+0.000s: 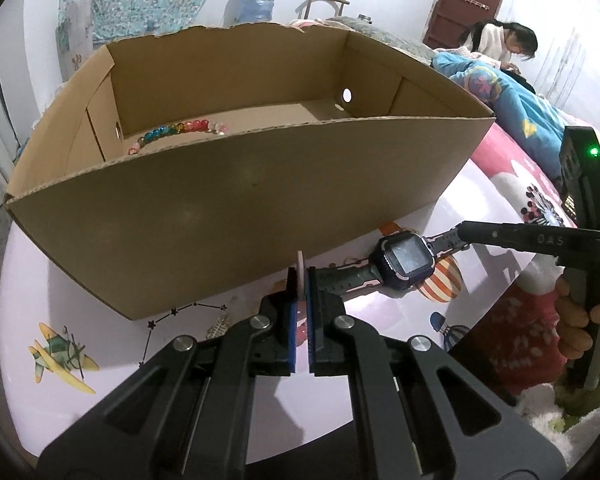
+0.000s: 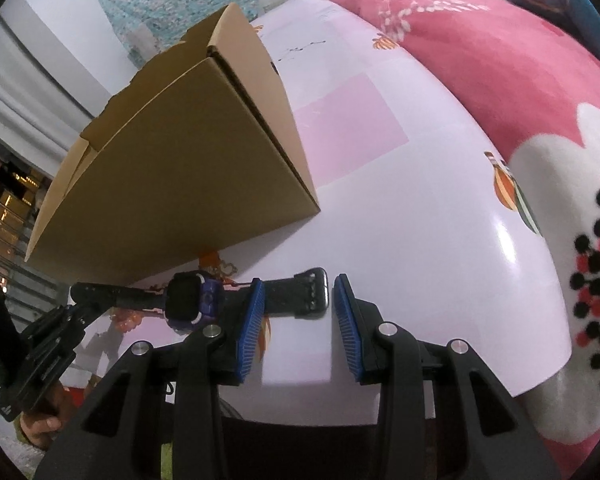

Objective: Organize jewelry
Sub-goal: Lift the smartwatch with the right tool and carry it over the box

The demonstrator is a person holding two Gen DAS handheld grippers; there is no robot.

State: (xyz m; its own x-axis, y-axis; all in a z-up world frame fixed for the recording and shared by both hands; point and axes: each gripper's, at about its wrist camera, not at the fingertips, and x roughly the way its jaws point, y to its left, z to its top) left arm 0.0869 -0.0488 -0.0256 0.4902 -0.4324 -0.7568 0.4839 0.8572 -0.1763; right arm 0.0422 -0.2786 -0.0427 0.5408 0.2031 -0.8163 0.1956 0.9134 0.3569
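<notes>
A dark blue smartwatch (image 1: pixel 402 264) lies on the pale table (image 1: pixel 112 344) just in front of a cardboard box (image 1: pixel 252 184). My left gripper (image 1: pixel 300 276) is shut on the tip of one strap, which shows as a thin pinkish edge between the blue pads. The right wrist view shows the watch (image 2: pixel 188 296) stretched sideways, with the left gripper (image 2: pixel 76 292) clamped on its far strap. The other strap end (image 2: pixel 308 292) lies between the fingers of my right gripper (image 2: pixel 299 282), whose pads stand apart and do not press it. A coloured bead bracelet (image 1: pixel 180 130) rests inside the box.
The box (image 2: pixel 172 184) is open at the top and stands close behind the watch. A pink flowered blanket (image 2: pixel 480 60) borders the table on the right. A person (image 1: pixel 508 44) sits far behind. A hand (image 1: pixel 580 320) holds the right gripper's handle.
</notes>
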